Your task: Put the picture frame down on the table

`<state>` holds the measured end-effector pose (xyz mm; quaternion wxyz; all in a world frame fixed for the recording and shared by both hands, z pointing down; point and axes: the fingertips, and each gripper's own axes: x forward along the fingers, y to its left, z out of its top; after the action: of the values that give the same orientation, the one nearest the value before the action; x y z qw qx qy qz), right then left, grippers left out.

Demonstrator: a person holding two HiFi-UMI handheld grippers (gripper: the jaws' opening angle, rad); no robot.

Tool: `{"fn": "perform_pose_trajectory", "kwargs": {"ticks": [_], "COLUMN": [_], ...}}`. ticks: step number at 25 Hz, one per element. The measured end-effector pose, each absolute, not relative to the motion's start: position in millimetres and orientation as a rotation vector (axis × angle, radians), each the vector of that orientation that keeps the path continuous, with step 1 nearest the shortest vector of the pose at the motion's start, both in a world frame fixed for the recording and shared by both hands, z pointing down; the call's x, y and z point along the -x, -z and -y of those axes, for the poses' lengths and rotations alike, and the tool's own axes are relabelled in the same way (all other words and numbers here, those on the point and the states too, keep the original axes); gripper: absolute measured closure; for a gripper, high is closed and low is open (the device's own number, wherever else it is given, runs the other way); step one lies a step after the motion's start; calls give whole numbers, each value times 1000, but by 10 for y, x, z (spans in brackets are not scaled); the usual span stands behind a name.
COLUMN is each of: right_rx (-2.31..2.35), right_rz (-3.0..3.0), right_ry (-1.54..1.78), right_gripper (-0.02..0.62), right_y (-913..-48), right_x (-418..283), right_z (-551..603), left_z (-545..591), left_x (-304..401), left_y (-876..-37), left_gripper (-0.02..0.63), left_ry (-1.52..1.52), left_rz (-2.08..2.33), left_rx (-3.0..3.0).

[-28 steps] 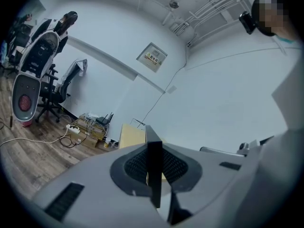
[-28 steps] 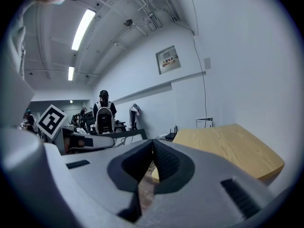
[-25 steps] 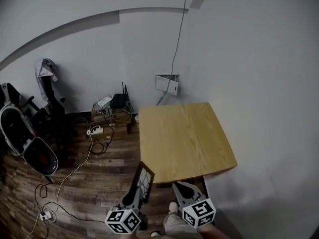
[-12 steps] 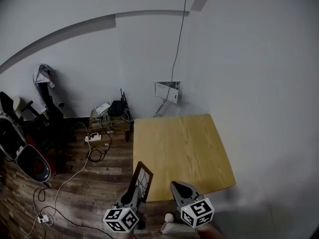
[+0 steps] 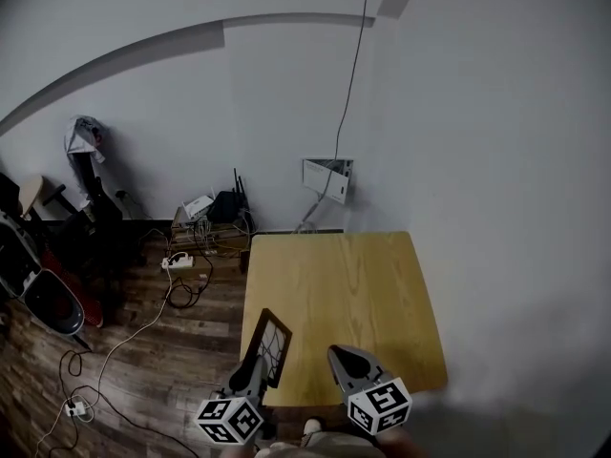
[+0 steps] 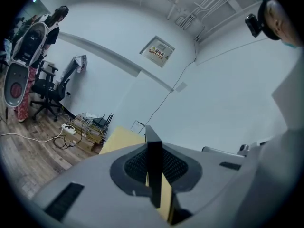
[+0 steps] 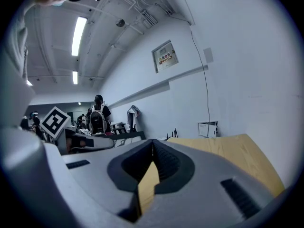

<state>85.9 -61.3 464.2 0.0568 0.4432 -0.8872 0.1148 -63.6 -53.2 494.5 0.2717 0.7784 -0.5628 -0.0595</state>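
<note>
My left claw [image 5: 250, 378] pinches the picture frame [image 5: 268, 344] upright, at the surface's [image 5: 353, 275] 7 o'clock corner — right claw [image 5: 344, 359] closed, empty.

Grey tapered bodies on the left tool [image 5: 258, 363] and right tool [image 5: 344, 356], each bearing a white cube [image 5: 229, 420] with black square markers

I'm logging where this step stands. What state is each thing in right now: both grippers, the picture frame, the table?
left gripper: shut on the picture frame's edge.
right gripper: shut, nothing between its jaws.
picture frame: held up on edge, tilted, by the table's near left corner, not yet laid down.
table: top bare in the head view.
</note>
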Motion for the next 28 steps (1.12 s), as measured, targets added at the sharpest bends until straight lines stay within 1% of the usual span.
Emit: {"fn": "perform_pose_trajectory", "kwargs": {"ticks": [6,14,28], "right_rx": [-1290,-1195,-1221], "right_rz": [2699,2713,2669], "right_ry": [-390,-401,-458], "right_gripper": [595,595,595], "right_y": [-4746,-4842,-5002], "right_x": [-872,-634,-518], "right_z": [780,1005,1505], "left_z": [639,877,1483], "left_x": [661,770,888], "left_y": [-5046,-5211,-5659], "left_gripper": [572,572,572], "left_ry": [141,122,22], "left_rz": [1530,1503,1410], "left_rx": [-2048,-2020,-1981]}}
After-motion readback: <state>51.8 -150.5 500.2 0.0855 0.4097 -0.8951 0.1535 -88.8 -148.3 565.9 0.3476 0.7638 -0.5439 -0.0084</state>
